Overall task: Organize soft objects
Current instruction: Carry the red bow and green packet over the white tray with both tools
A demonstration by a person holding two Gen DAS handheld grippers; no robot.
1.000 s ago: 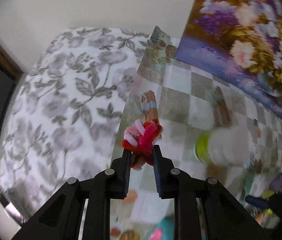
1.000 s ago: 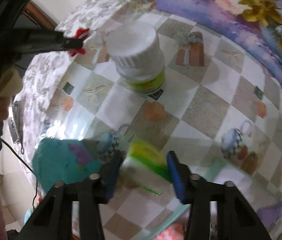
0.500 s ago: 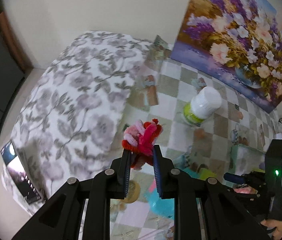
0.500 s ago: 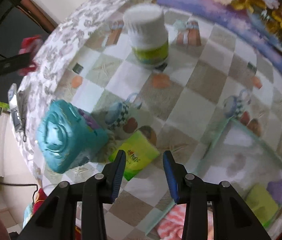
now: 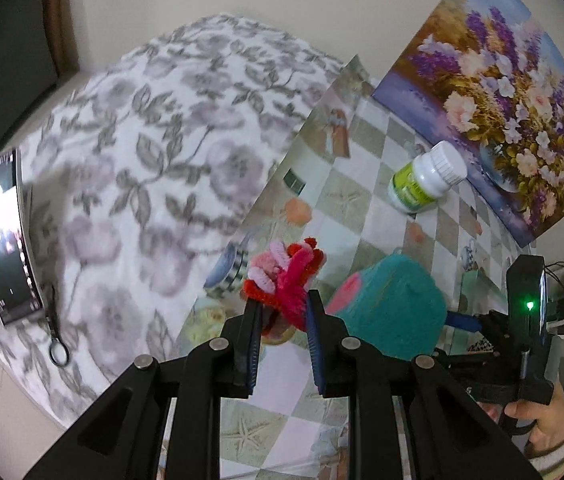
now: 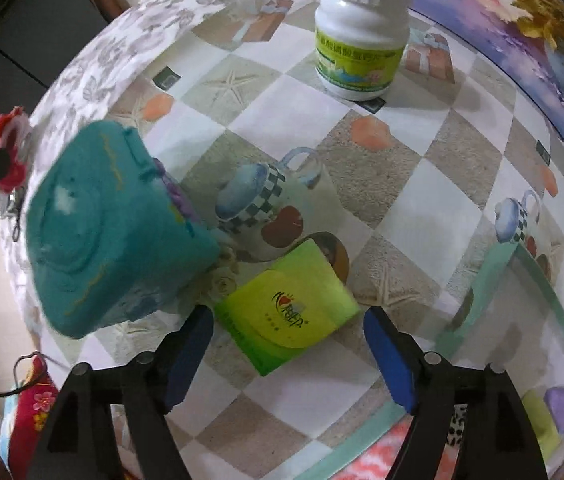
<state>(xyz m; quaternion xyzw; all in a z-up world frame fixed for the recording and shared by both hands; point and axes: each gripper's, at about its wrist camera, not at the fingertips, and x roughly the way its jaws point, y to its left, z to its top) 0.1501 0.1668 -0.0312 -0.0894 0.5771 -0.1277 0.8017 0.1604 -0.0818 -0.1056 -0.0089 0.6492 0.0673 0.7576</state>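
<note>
- My left tool [image 5: 282, 312]: clamped on the pipe-cleaner bundle [image 5: 286, 276], held clear above the tabletop [image 6: 382, 216] for carrying.
- Teal felt box [image 6: 113, 236]: on the tabletop, beside the packet.
- My right tool [image 6: 288, 344]: spread wide, straddling the green tissue packet [image 6: 288, 316], likely the next pickup.

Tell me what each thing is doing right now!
Left hand-held gripper: shut on the pipe-cleaner bundle.
Pipe-cleaner bundle: pinched, held above the table.
Right hand-held gripper: open, fingers either side of the green packet.
Green packet: lying flat, not gripped.
Teal felt box: tipped over.
White bottle: upright, cap on.
</note>
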